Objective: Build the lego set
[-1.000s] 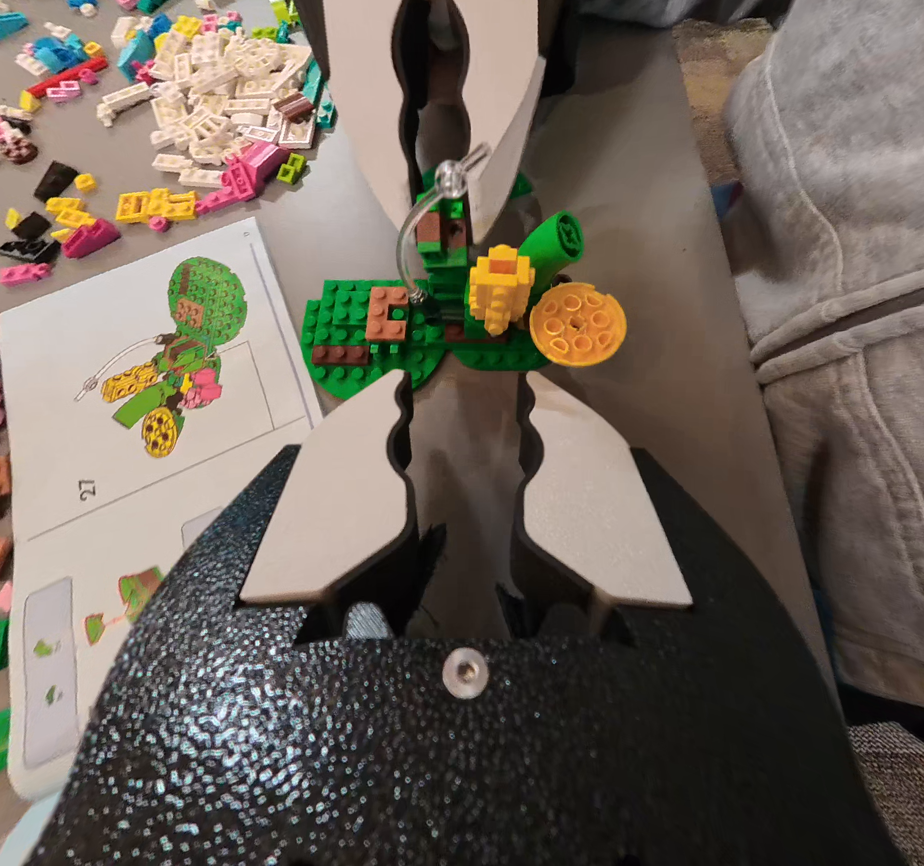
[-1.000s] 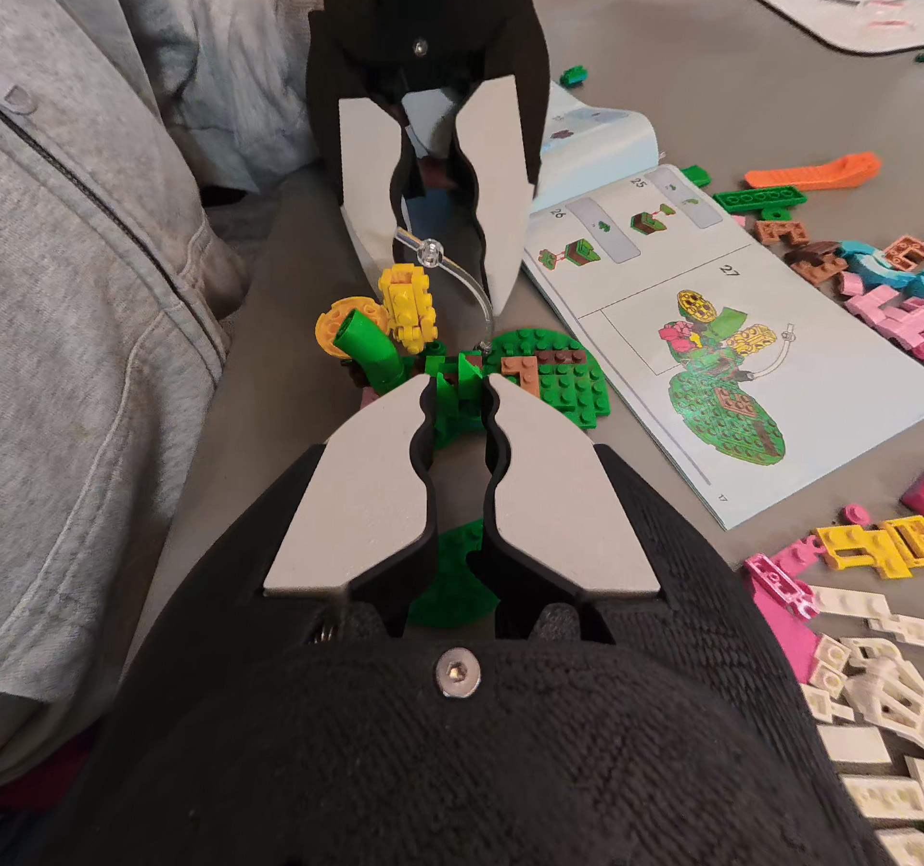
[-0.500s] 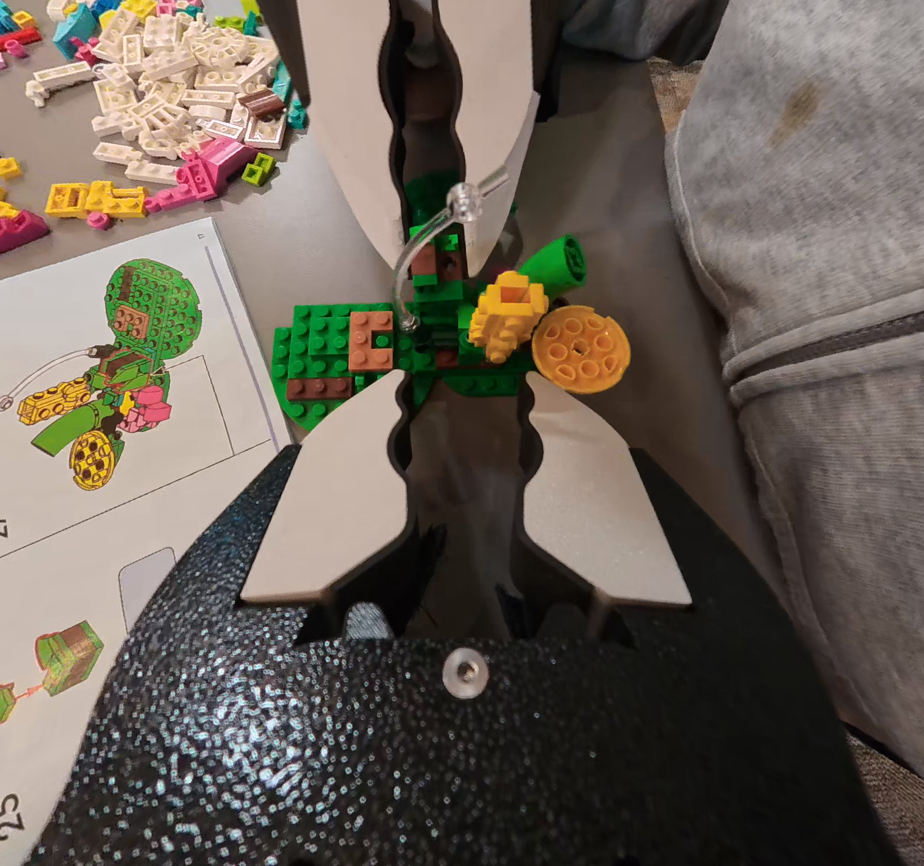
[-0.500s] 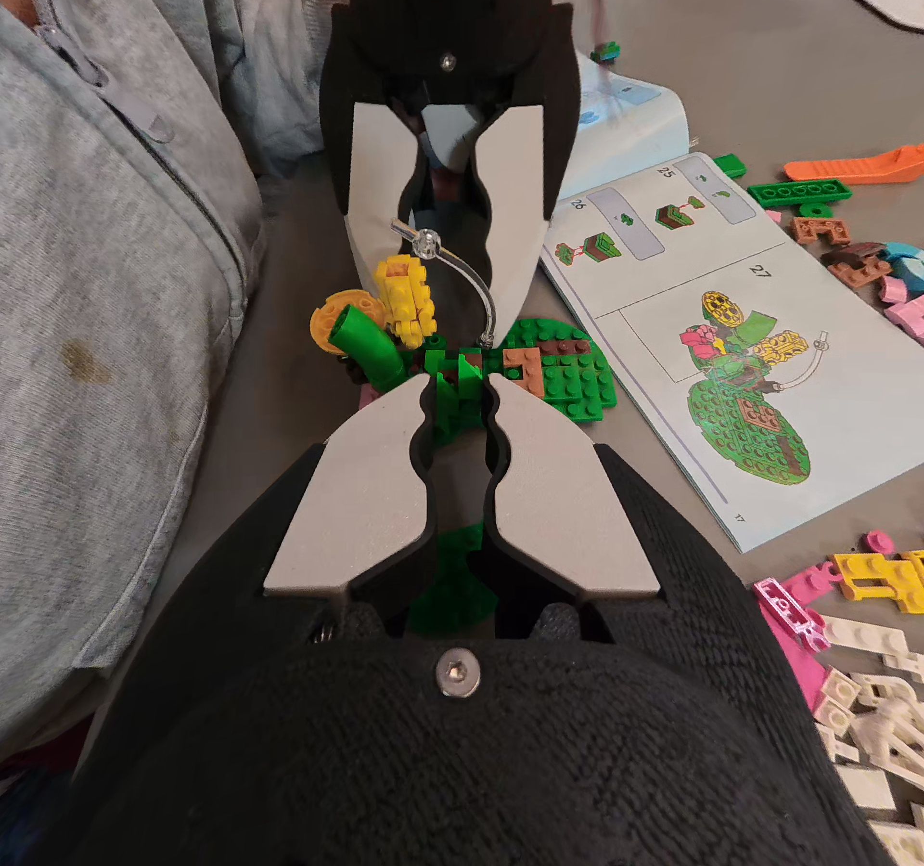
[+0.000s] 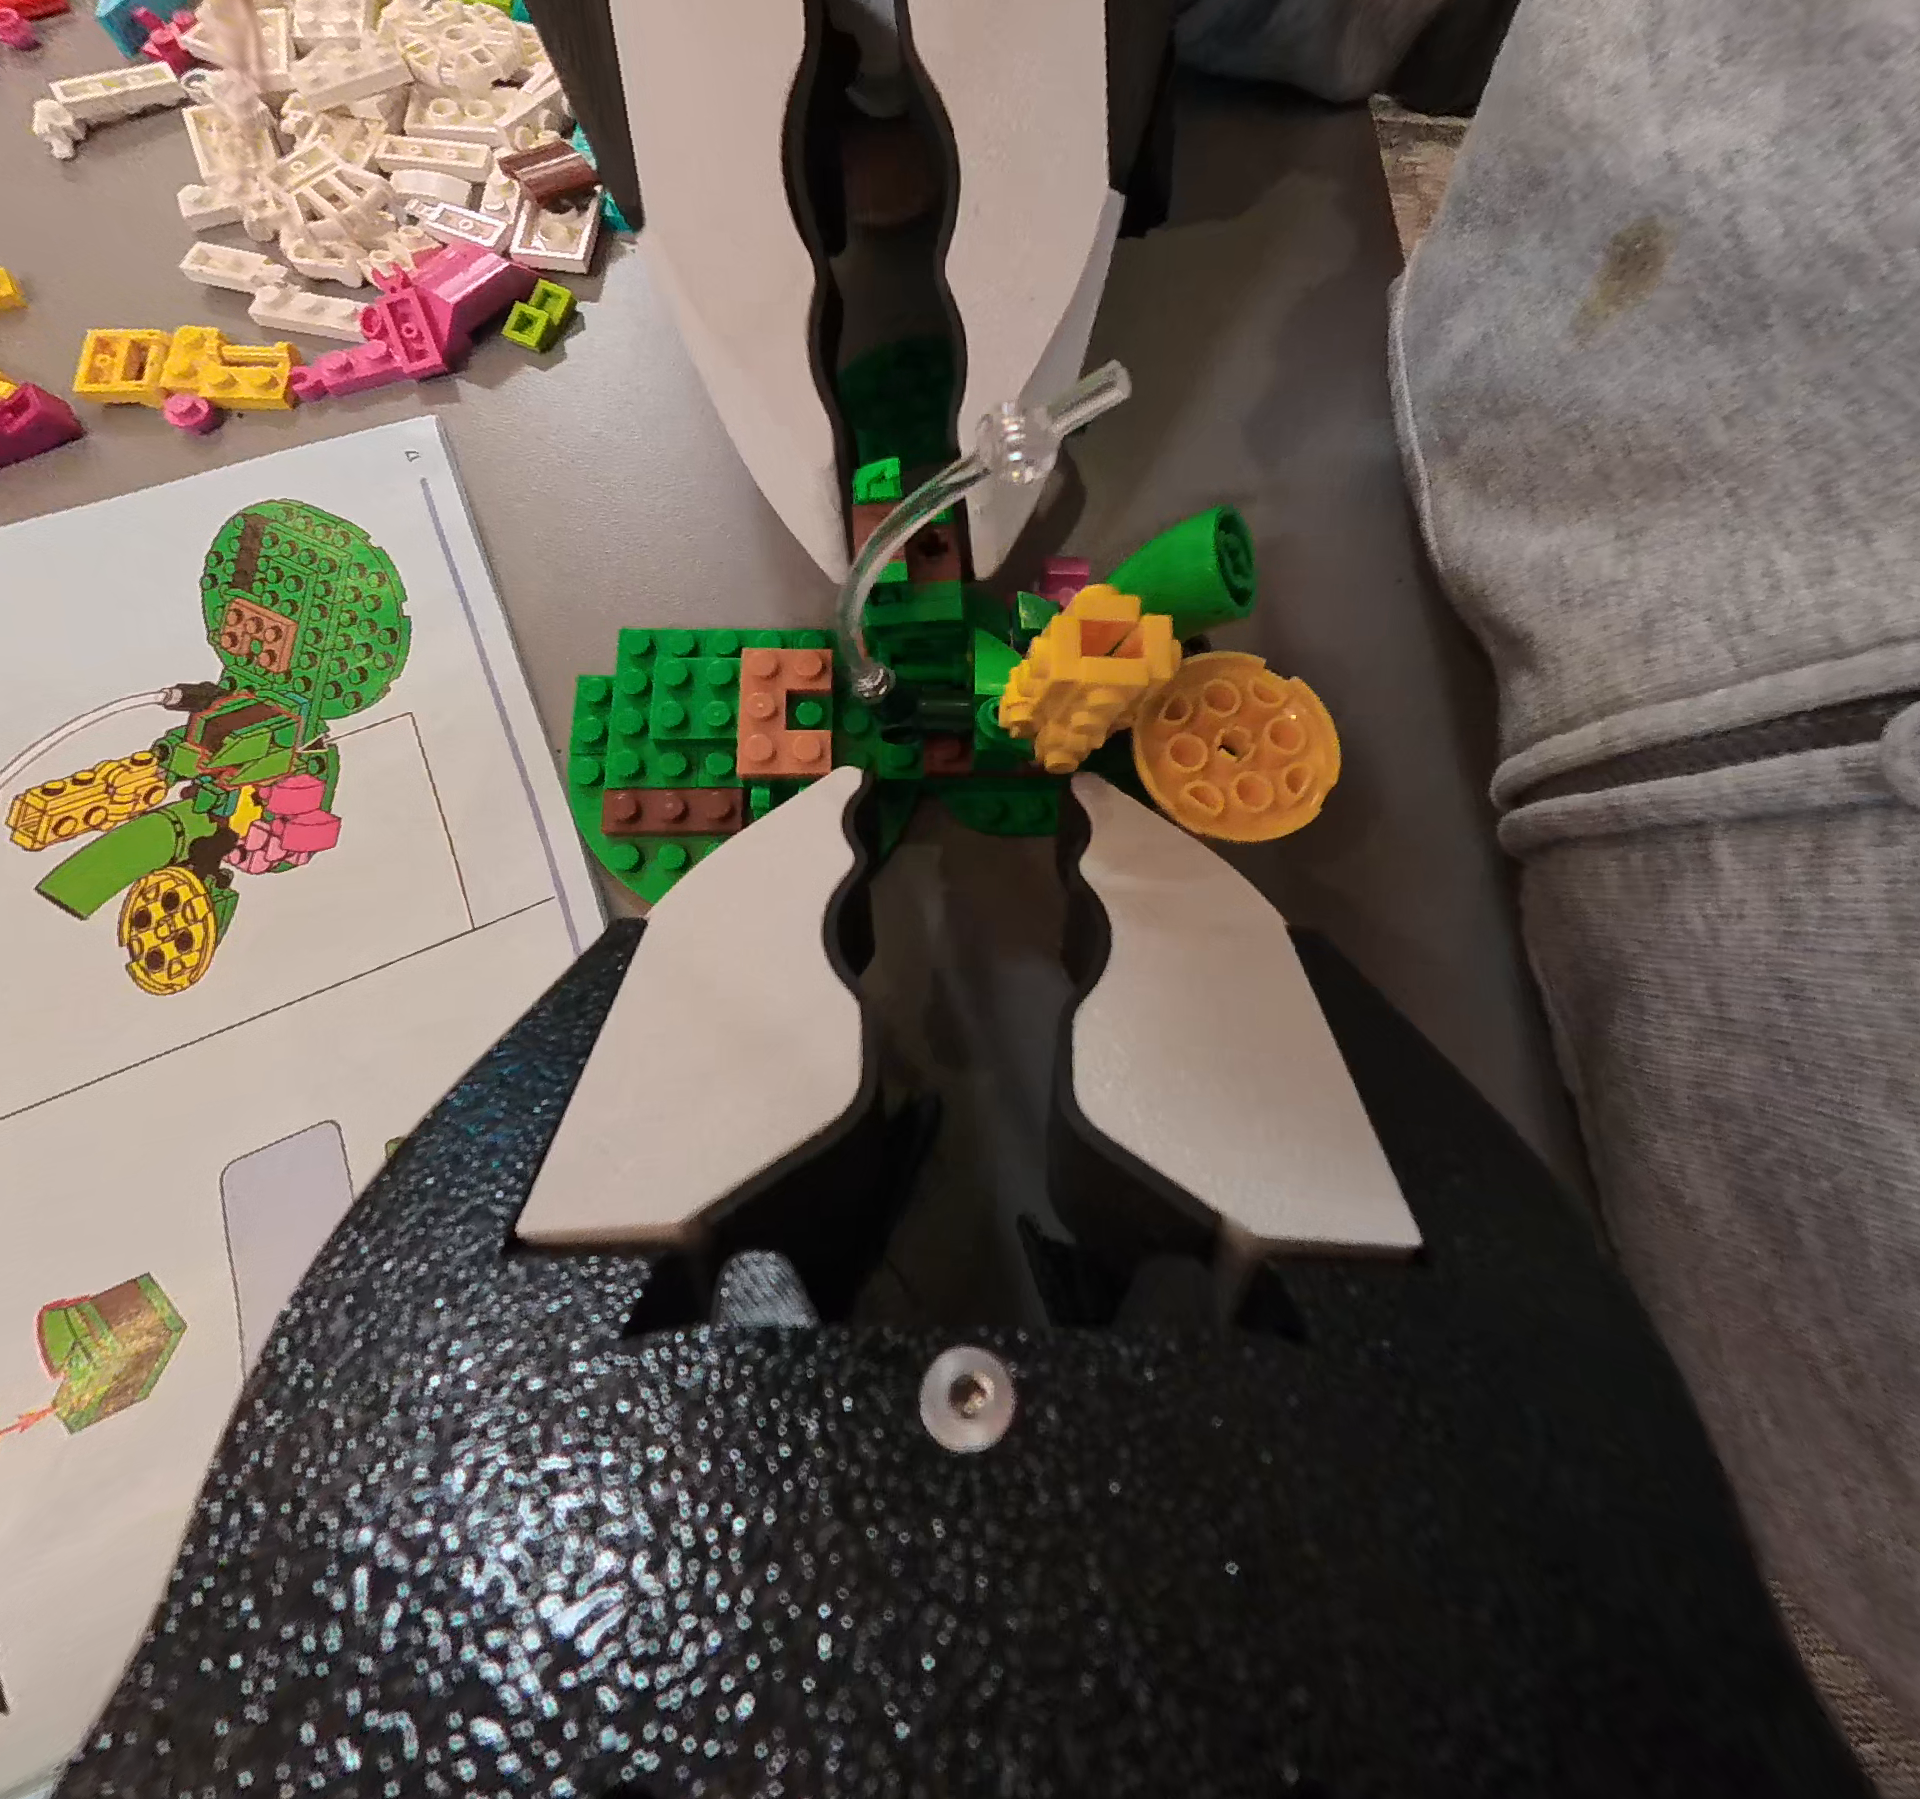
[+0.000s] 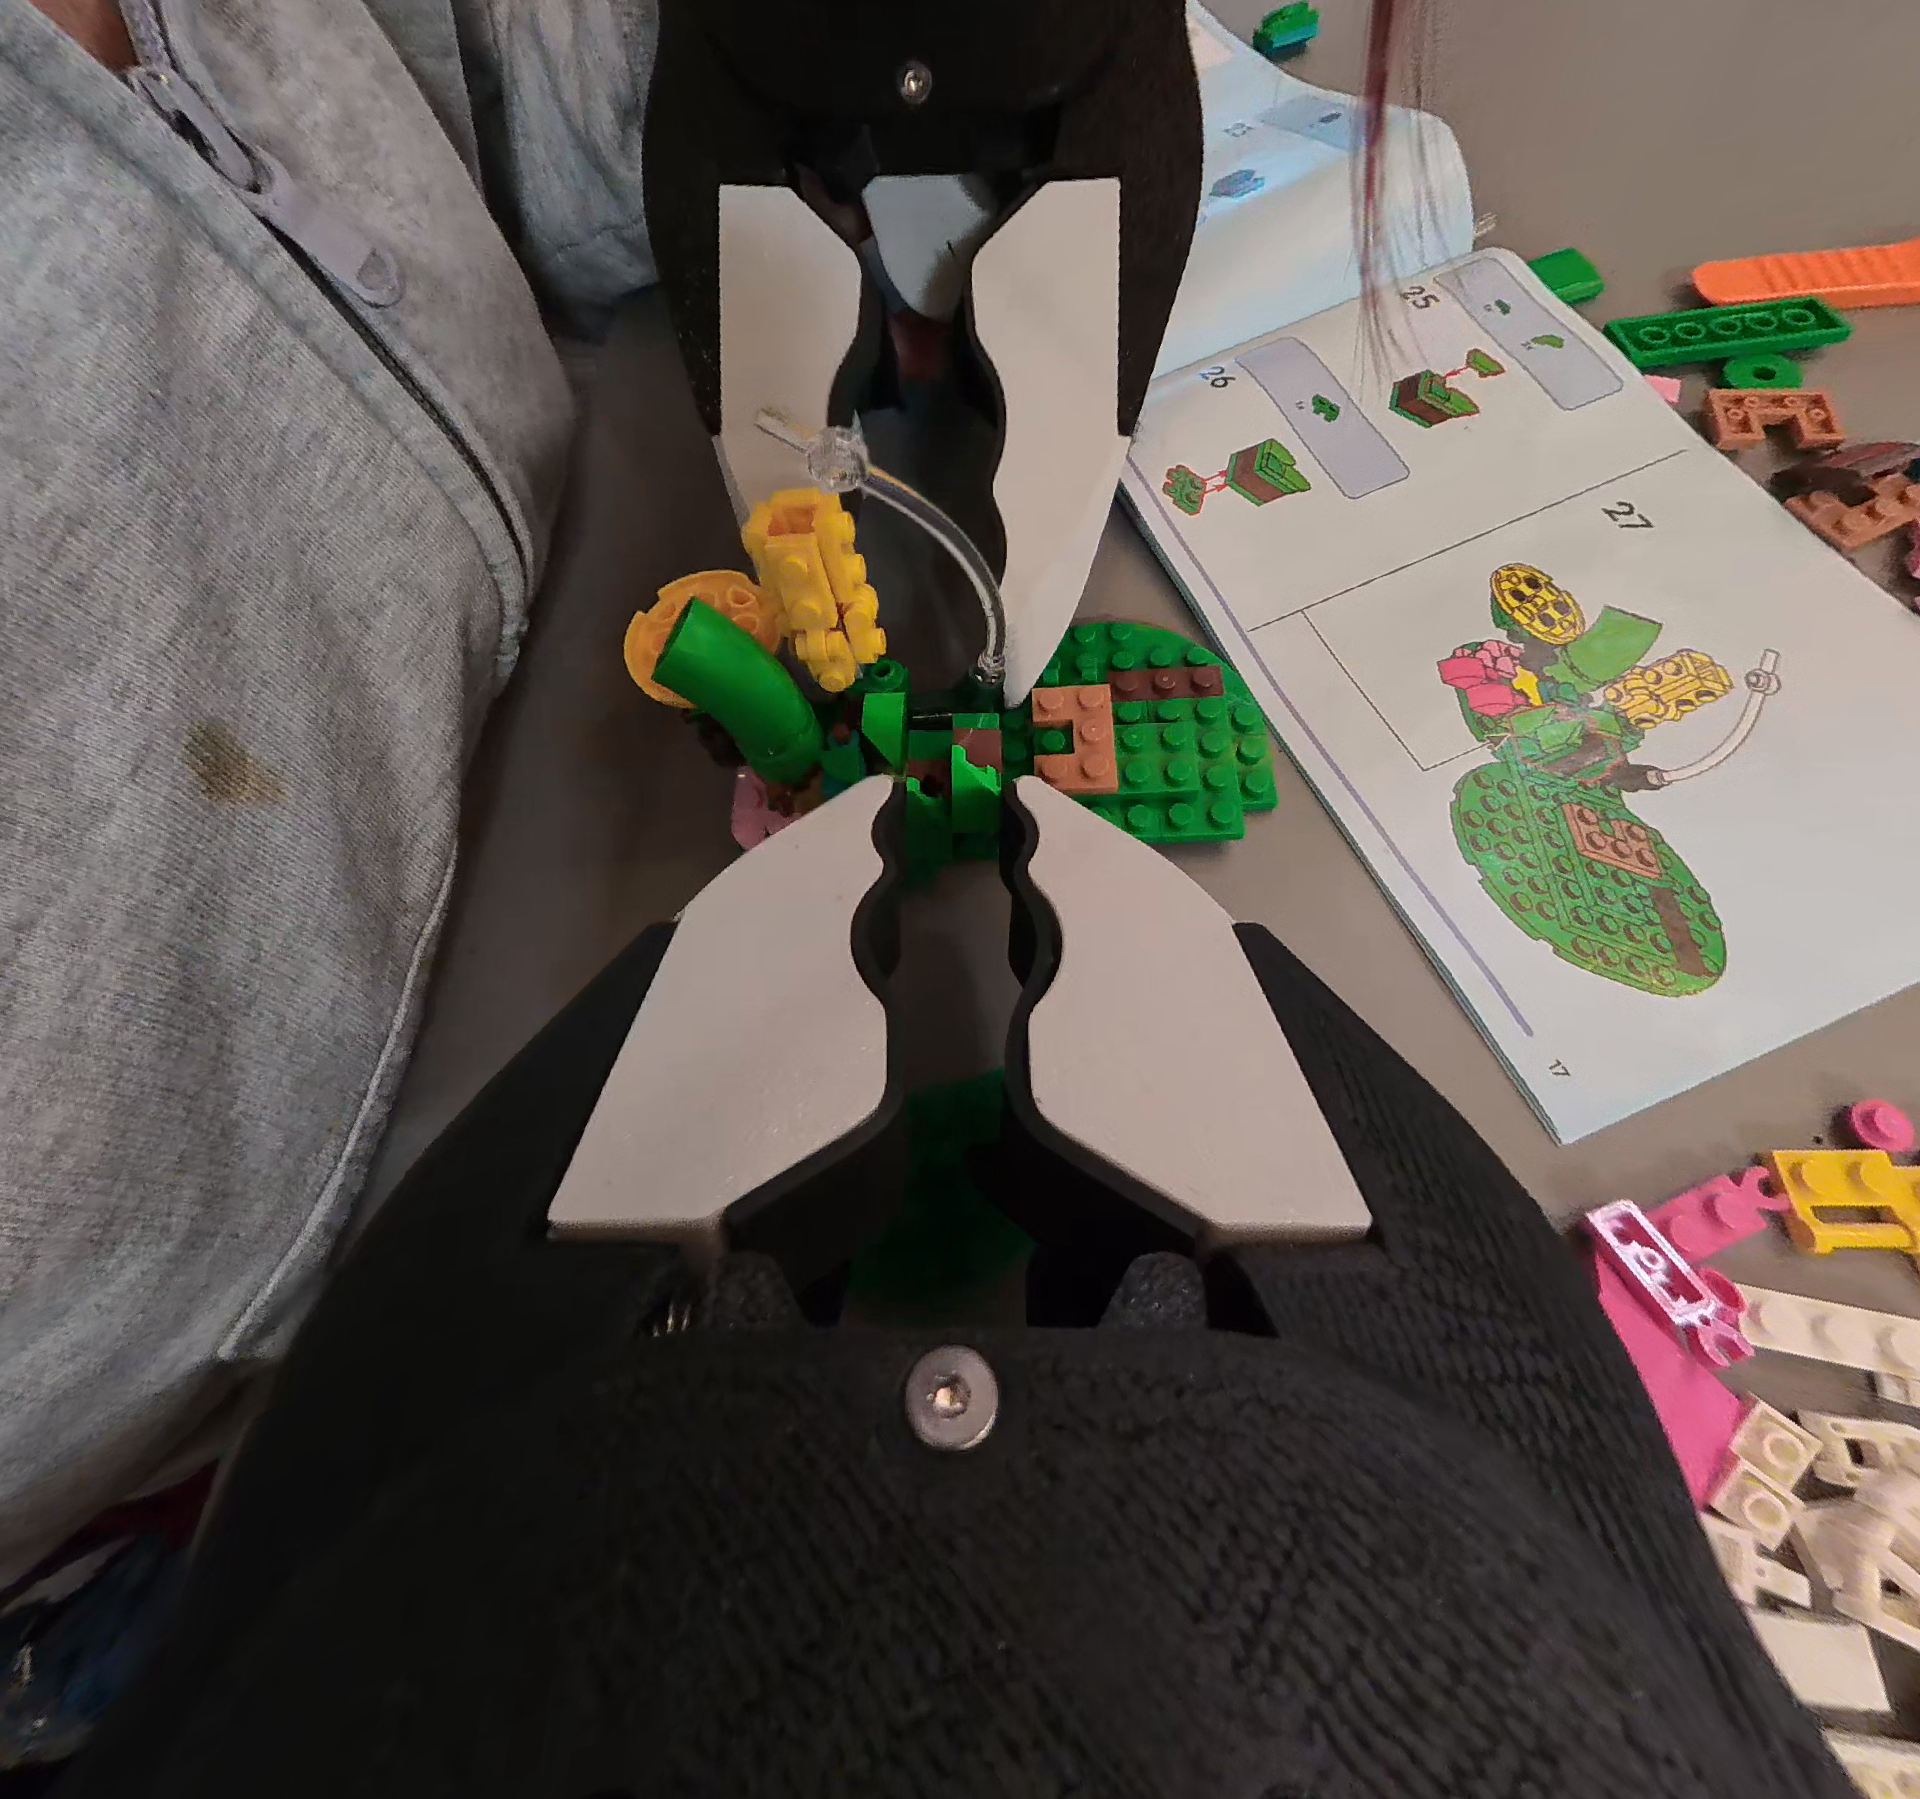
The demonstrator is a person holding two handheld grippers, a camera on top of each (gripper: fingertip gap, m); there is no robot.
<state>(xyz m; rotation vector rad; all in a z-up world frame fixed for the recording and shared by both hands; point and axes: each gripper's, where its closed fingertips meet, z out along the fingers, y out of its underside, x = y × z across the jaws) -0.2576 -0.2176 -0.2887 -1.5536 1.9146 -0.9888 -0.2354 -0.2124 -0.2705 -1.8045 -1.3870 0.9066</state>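
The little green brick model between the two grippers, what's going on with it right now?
A person holds a gripper in each hand over a brick model on a grey table. The right gripper is clamped on the model's green-and-brown middle block. The left gripper faces it, open around the near edge, beside an open instruction booklet.

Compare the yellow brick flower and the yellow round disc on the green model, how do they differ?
The yellow brick flower is a blocky stack of small bricks; the round disc is one flat round piece with a ring of holes. The flower is lighter yellow, the disc more orange. The flower sits nearer the model's middle, the disc at its edge. Both are attached to the green model.
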